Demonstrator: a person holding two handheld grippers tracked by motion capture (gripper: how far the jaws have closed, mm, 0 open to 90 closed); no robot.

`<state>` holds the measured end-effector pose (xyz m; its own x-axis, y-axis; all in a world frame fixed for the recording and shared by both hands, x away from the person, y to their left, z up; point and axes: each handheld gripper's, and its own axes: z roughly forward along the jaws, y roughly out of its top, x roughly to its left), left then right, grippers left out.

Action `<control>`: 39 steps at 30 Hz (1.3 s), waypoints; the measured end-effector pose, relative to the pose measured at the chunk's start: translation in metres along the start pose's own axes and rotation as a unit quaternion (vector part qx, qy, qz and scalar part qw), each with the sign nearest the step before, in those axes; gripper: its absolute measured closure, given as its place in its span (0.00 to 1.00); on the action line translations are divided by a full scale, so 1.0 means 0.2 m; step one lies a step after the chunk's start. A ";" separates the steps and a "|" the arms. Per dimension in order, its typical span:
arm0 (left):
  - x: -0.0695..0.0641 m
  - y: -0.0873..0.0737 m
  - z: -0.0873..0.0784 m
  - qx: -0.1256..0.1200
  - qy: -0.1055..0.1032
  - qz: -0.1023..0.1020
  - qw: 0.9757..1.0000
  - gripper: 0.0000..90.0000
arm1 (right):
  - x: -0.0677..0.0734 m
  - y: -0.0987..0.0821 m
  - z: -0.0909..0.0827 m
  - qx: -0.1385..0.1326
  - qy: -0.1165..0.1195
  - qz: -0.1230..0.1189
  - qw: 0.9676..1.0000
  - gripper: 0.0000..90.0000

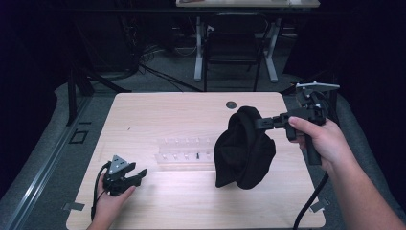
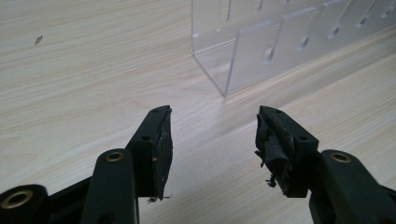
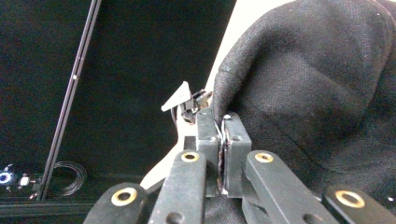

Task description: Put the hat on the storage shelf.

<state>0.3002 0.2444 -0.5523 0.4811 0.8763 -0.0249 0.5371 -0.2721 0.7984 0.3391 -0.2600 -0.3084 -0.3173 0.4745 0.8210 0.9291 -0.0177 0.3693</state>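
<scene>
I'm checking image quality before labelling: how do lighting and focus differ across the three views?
High view: the pale wooden table is brightly lit amid dark surroundings, and the black knitted fabric hat reads as a near-featureless silhouette. Left gripper view: even light, the clear acrylic slotted rack slightly soft. Right gripper view: the hat's knit shows at close range; the background is nearly black.

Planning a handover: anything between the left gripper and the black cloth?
Partly: the clear acrylic rack lies on the table between the open left gripper and the black cloth, which the right gripper holds pinched.
</scene>
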 end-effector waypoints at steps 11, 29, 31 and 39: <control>0.00 0.00 0.00 0.002 -0.003 0.002 1.000 0.51 | 0.03 0.08 0.07 -0.007 0.003 -0.007 1.000 0.98; 0.00 0.00 0.01 0.000 -0.004 0.004 1.000 0.51 | 0.05 0.25 0.22 -0.019 0.002 -0.014 1.000 0.98; 0.00 0.00 0.01 0.000 -0.005 0.003 1.000 0.51 | 0.04 0.27 0.24 -0.024 0.003 -0.011 1.000 0.98; 0.00 0.00 0.00 0.001 -0.005 0.002 1.000 0.51 | 0.02 0.31 0.29 -0.031 0.001 -0.008 0.999 0.98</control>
<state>0.3016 0.2445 -0.5524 0.4906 0.8709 -0.0280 0.5365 -0.2766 0.7973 0.4070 -0.2082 -0.3073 -0.3325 0.4743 0.8152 0.9104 -0.0644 0.4088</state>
